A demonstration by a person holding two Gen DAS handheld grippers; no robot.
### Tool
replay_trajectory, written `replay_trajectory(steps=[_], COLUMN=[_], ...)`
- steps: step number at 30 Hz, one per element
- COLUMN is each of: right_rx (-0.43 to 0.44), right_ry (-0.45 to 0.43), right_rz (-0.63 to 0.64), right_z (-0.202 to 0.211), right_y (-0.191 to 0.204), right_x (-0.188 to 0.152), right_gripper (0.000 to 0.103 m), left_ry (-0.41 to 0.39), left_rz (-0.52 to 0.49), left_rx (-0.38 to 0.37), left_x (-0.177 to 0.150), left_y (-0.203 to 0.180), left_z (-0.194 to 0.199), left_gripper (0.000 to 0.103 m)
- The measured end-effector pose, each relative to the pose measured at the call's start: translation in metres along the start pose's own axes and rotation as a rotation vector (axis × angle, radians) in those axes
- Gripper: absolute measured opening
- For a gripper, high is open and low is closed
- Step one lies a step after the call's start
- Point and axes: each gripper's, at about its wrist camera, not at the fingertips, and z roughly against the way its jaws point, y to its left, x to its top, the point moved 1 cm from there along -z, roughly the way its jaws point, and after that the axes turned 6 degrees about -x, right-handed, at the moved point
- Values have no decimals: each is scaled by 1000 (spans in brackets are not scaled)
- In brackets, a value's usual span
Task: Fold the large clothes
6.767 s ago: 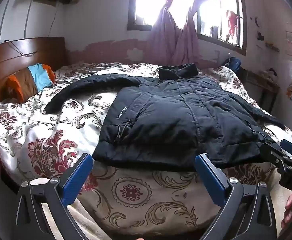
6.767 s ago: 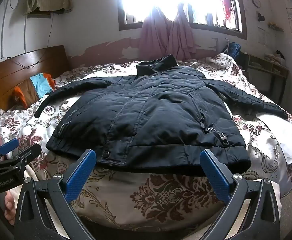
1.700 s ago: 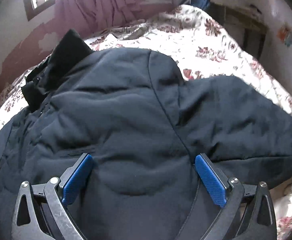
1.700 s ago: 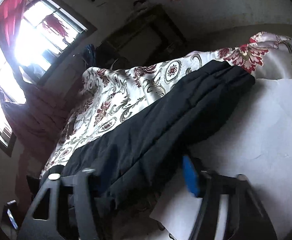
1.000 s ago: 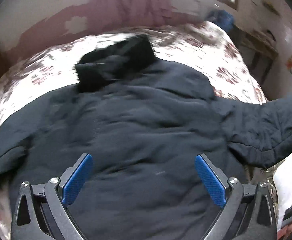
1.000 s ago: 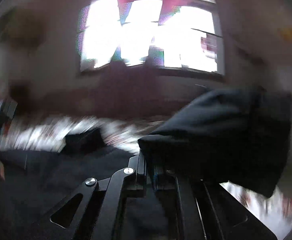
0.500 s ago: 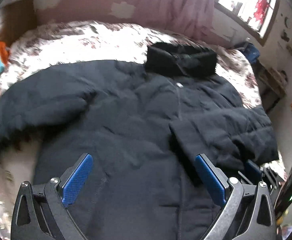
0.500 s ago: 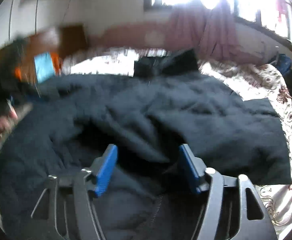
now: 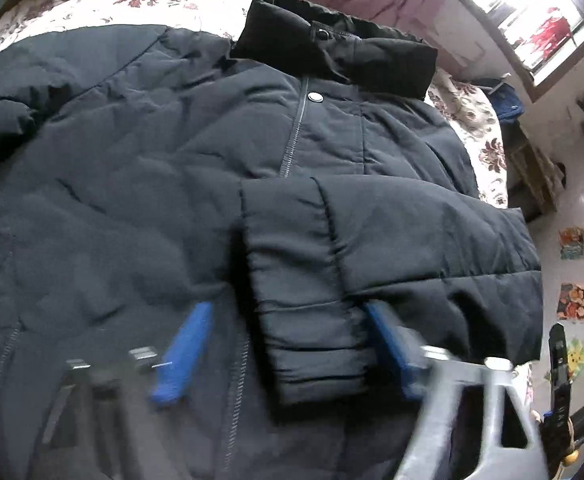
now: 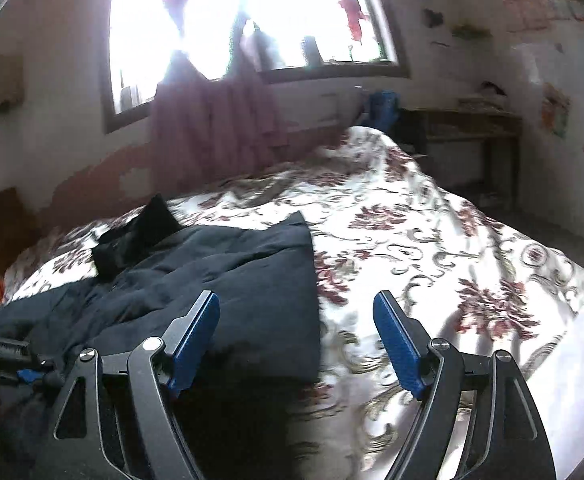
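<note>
Jacket (image 9: 171, 200) on bedspread (image 10: 432, 260), sleeve (image 9: 372, 248) folded across

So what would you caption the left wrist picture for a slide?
Open left claw above a dark navy padded jacket, one sleeve folded across its front, on a floral bedspread.

the left gripper (image 9: 287, 350) is smeared with motion blur, its frame barely readable. the jacket (image 9: 171, 208) runs off the left and bottom edges, so its hem and far sleeve are cut off. glare washes out the window (image 10: 243, 16) in the right wrist view.
</note>
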Motion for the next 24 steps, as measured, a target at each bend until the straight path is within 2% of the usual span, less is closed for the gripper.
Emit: replay_trajectory(steps=[1,2,4,5,6,8,11,14,16,18,20,21,24], right_rx=[-5,-8,-12,-3,3,28,95,154,187,214,222,233,217], right_ry=[-7,-11,-13,-12,-14,-32,-57,-49,-24,17,72,110,195], right_rz=[-6,-11,-20,-19,-16,-4,22,59,104,158,219,257,314], right_z=[-1,-3,-3,-3,1,8,17,16,9,-1,-13,-23,-43], right_y=[-2,-2,-6,-4,-5,-2,10,25,42,60,78,88,104], right_x=[1,2,4,4,4,4,5,3,-2,-8,-14,-19,-32], right_gripper=[74,74,74,74,74,74,74,74,72,54,44,41,40], left_ry=[-6,-20,-66,-99,-128,-203,-317,-441,-493,-498,-474,-461,-391], left_rz=[-9,-26,-83,-114,-145,-155,-174,-180,-170,-185,-214,-226,-228], left_rx=[9,41,101,138,166,139,169,254,313,369,430,448,480], left_x=[0,1,2,4,7,17,29,42,50,57,56,55,55], left_y=[-5,-10,-23,-29,-34,-39,-47,-41,-28,-11,4,8,28], left_z=[-1,1,8,14,20,42,73,109,124,128,119,114,86], left_gripper=[53,45,35,10,10,8,6,6,6,6,6,6,6])
